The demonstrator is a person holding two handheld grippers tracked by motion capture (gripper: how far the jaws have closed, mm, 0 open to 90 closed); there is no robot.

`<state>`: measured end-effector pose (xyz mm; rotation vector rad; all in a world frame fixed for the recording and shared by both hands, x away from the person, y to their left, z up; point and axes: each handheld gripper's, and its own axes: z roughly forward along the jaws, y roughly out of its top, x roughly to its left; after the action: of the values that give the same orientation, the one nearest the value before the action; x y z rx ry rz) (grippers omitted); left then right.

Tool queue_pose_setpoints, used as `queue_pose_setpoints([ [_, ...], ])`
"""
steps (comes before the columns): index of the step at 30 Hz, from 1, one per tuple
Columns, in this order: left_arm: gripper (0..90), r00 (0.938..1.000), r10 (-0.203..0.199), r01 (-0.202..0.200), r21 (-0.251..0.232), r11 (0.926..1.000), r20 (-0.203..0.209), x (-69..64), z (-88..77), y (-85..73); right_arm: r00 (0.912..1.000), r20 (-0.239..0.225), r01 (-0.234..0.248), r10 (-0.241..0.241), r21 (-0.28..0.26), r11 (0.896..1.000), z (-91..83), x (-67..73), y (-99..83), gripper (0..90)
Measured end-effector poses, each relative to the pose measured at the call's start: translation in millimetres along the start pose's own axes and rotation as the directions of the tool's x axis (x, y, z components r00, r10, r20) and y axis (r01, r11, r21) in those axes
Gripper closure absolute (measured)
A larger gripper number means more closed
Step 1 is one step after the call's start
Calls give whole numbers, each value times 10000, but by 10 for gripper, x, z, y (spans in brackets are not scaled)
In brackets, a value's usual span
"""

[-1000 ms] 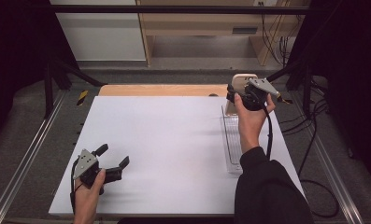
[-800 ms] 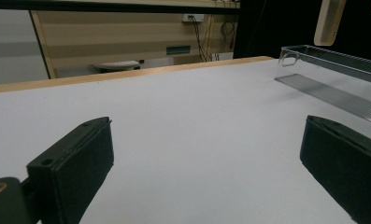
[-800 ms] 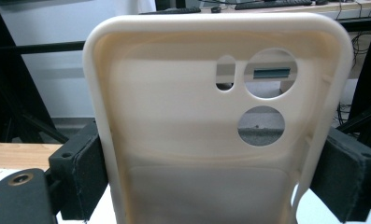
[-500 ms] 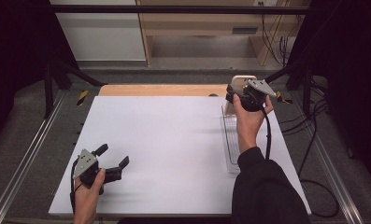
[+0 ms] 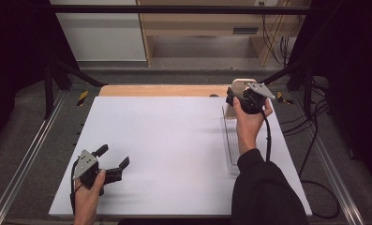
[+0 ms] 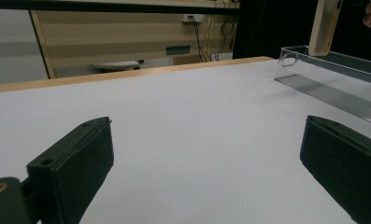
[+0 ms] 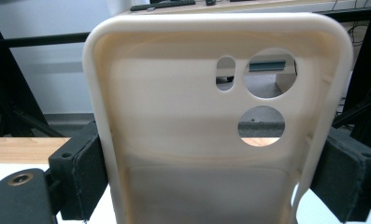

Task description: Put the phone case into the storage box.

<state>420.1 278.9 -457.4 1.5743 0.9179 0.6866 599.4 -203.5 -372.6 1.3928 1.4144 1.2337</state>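
Phone case (image 7: pixel 192 140), cream, clamped by its two long edges between the jaws of the right gripper (image 5: pixel 247 97); held upright, camera holes uppermost, raised above the far end of the clear tray (image 5: pixel 231 140). Compared with a second ago, turned slightly, grey top plate now angled more to the right; otherwise at much the same spot by the far right edge of the white table (image 5: pixel 174 140). Left gripper (image 5: pixel 109 164) unchanged: jaws spread wide with nothing between, resting low near the front left corner. Well apart from the tray and case (image 6: pixel 324 25).
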Motion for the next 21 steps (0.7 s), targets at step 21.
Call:
queue_pose_setpoints([
  [21, 23, 10000, 24, -24, -8, 10000, 2, 0, -1, 1, 9996, 130, 236, -237, 105, 9997, 43, 5, -71, 114],
])
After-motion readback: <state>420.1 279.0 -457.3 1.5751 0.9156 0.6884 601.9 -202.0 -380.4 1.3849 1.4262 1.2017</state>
